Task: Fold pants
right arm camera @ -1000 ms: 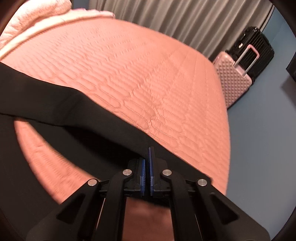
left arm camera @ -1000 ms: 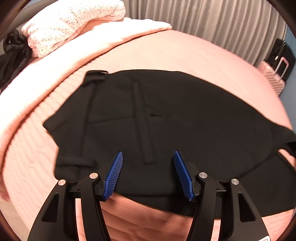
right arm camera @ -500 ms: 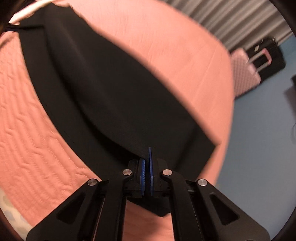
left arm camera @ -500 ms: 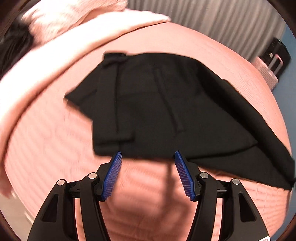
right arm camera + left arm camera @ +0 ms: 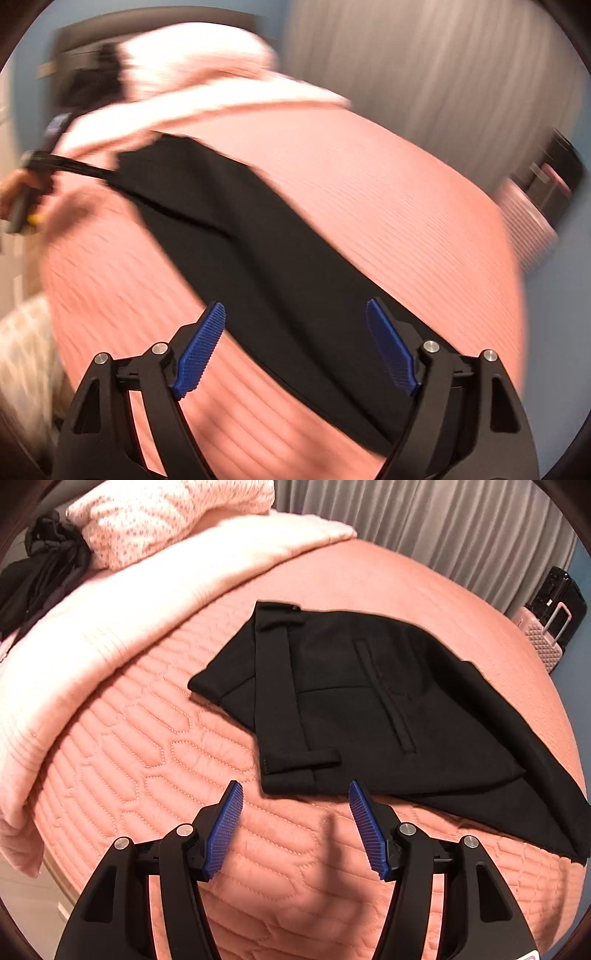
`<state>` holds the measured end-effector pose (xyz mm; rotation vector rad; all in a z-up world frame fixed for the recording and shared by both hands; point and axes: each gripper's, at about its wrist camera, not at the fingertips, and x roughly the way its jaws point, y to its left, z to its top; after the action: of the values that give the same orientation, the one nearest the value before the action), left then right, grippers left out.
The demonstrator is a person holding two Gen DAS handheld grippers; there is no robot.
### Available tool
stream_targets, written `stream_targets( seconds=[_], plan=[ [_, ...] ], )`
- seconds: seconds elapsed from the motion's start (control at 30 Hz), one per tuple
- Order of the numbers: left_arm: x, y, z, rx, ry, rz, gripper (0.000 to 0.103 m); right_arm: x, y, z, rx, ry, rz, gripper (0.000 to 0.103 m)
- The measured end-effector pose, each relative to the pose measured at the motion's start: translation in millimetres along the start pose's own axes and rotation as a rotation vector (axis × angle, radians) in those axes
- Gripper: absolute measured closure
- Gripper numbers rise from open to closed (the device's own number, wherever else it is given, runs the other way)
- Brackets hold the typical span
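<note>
Black pants [image 5: 369, 709] lie on the pink quilted bed [image 5: 147, 746], folded lengthwise so one leg lies over the other, waistband toward the left. My left gripper [image 5: 295, 823] is open and empty, just short of the waistband's near corner. In the blurred right wrist view the pants [image 5: 280, 258] stretch diagonally across the bed, and my right gripper [image 5: 295, 347] is open above the leg end, holding nothing. The left gripper shows at the far left of that view [image 5: 33, 177].
A pale pink blanket [image 5: 110, 627] and a dotted pillow [image 5: 159, 520] lie at the head of the bed, with dark clothing [image 5: 40, 572] beside them. Grey curtains [image 5: 443, 528] hang behind. A pink suitcase [image 5: 543, 638] and a black one [image 5: 565, 602] stand at the right.
My right gripper carried the pant leg over onto the other leg, then opened and let it go. My left gripper drew back off the waist area toward the bed's near edge.
</note>
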<state>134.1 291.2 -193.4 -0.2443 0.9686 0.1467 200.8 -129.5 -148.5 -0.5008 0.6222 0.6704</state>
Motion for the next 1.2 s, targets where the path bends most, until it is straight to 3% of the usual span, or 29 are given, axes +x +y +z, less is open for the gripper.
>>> stream_targets(
  seconds=[0.1, 0.2, 0.3, 0.47, 0.6, 0.77, 0.87, 0.97, 1.03, 1.07, 1.13, 1.2],
  plan=[
    [-24.5, -0.5, -6.7, 0.030, -0.053, -0.004, 0.045, 71.1, 68.8, 57.3, -0.161, -0.044, 0.115, 0.044],
    [-53.3, 7.8, -17.1, 0.074, -0.090, 0.016, 0.045, 137.0, 121.9, 94.6, -0.287, -0.024, 0.184, 0.048],
    [-76.1, 28.6, -27.3, 0.081, -0.112, 0.042, 0.045, 179.6, 158.5, 108.8, -0.428, 0.001, 0.197, 0.048],
    [-98.3, 62.6, -42.5, 0.055, -0.131, 0.076, 0.045, 218.7, 188.5, 117.4, -0.503, 0.051, 0.200, 0.051],
    [-102.8, 67.3, -46.0, 0.058, -0.151, 0.079, 0.045, 234.1, 205.0, 128.2, -0.457, 0.083, 0.233, 0.079],
    [-111.4, 72.3, -43.8, 0.030, -0.192, 0.033, 0.045, 224.3, 174.4, 181.2, -0.138, 0.048, 0.282, 0.092],
    [-113.1, 72.4, -41.7, 0.018, -0.203, 0.015, 0.045, 245.9, 177.5, 203.3, -0.010, 0.073, 0.279, 0.092],
    [-111.3, 70.6, -41.2, 0.003, -0.203, 0.016, 0.045, 290.3, 206.5, 205.2, 0.048, 0.165, 0.275, 0.091],
    [-110.5, 70.1, -41.6, -0.012, -0.200, 0.016, 0.045, 299.8, 220.6, 204.8, 0.063, 0.123, 0.205, 0.088],
    [-110.0, 70.5, -41.5, -0.017, -0.198, 0.014, 0.045, 301.4, 220.4, 206.7, 0.102, 0.121, 0.216, 0.081],
    [-108.9, 68.2, -39.4, -0.009, -0.189, 0.013, 0.045, 293.2, 215.5, 209.9, 0.127, 0.134, 0.296, 0.046],
    [-110.8, 62.8, -34.2, 0.029, -0.203, 0.025, 0.045, 260.2, 199.3, 202.4, 0.125, 0.064, 0.301, 0.033]
  ],
)
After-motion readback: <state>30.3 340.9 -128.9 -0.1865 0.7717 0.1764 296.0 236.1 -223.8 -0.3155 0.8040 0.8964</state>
